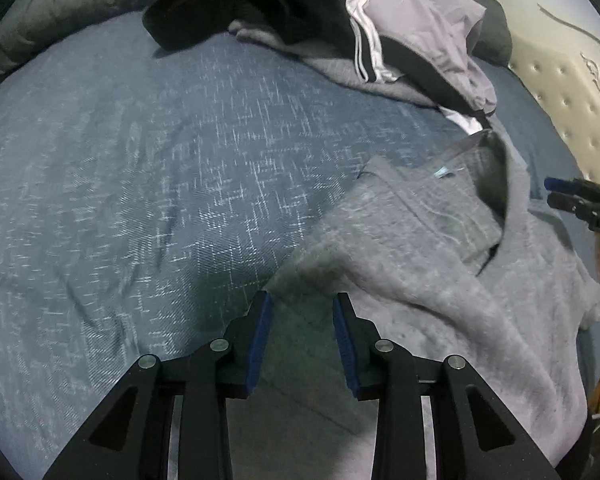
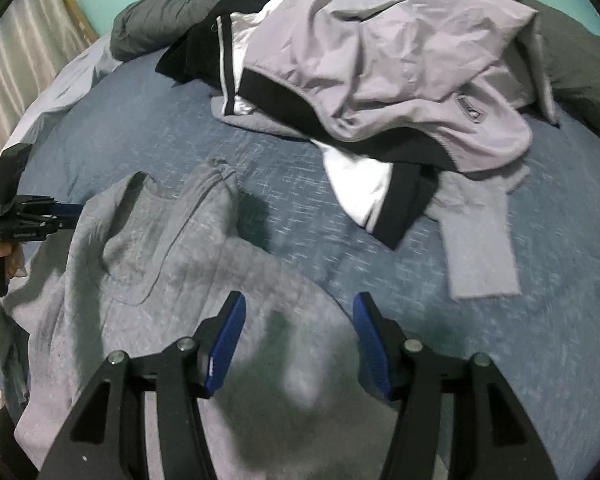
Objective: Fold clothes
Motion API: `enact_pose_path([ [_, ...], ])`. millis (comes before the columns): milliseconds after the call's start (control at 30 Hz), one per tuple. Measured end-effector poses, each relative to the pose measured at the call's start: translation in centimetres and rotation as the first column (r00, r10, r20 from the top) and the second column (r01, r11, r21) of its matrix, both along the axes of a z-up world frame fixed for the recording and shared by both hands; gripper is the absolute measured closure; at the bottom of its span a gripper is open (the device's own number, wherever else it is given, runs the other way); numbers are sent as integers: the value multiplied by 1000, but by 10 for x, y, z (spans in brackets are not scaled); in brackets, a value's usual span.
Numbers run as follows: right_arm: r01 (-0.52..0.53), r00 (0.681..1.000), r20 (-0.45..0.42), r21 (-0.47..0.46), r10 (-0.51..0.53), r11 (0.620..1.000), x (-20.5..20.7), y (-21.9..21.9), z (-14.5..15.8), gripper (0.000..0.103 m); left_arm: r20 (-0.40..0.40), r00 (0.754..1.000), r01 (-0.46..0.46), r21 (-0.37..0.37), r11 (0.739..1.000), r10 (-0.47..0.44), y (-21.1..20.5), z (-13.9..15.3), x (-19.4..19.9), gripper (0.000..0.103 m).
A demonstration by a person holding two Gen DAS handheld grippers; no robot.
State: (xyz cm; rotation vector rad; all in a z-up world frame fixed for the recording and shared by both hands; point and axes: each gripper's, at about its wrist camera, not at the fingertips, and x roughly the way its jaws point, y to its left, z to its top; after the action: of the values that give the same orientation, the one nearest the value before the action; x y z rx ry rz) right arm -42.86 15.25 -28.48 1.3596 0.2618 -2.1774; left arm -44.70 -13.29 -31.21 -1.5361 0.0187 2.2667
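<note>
Sweater (image 2: pixel 188 288) lies rumpled, neckline pointing away; both claws (image 1: pixel 302 312) (image 2: pixel 298 316) spread wide, empty.

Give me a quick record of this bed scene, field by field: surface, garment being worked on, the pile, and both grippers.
surface: blue bedspread
garment in work: grey sweater, spread out, rumpled, neck opening showing
pile: lilac jacket atop black and white clothes, behind the sweater
left gripper: open, over the sweater's edge
right gripper: open, above the sweater
</note>
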Motion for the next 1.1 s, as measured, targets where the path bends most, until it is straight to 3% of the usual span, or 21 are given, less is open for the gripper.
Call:
enact_pose_path([
  [200, -102, 995, 13, 48, 102, 994, -6, -26, -17, 48, -7, 999, 38, 8, 999, -38, 3, -10, -4, 69],
  [233, -118, 993, 13, 55, 118, 991, -6, -30, -20, 56, -12, 999, 45, 11, 999, -45, 3, -10, -4, 69],
  [267, -129, 992, 11, 64, 129, 990, -6, -34, -23, 70, -15, 998, 54, 14, 998, -54, 5, -12, -3, 77],
  [367, -149, 989, -5, 76, 149, 986, -3, -42, -27, 94, -30, 996, 87, -5, 996, -87, 12, -16, 4, 93],
  [433, -153, 988, -21, 83, 156, 985, -1, -44, -27, 99, -43, 994, 97, -17, 995, -97, 17, -16, 8, 98],
  [600, -122, 984, -117, 85, 131, 989, 3, -34, -6, 101, -96, 991, 95, -41, 995, -99, 19, -2, 15, 99],
  [767, -50, 975, -213, 75, 65, 996, -2, -13, 30, 101, -181, 980, 63, -77, 995, -76, 17, 38, 12, 99],
  [1100, 86, 939, -336, 39, -69, 995, -15, 30, 97, 101, -252, 966, 24, -98, 995, -48, 26, 95, -12, 99],
])
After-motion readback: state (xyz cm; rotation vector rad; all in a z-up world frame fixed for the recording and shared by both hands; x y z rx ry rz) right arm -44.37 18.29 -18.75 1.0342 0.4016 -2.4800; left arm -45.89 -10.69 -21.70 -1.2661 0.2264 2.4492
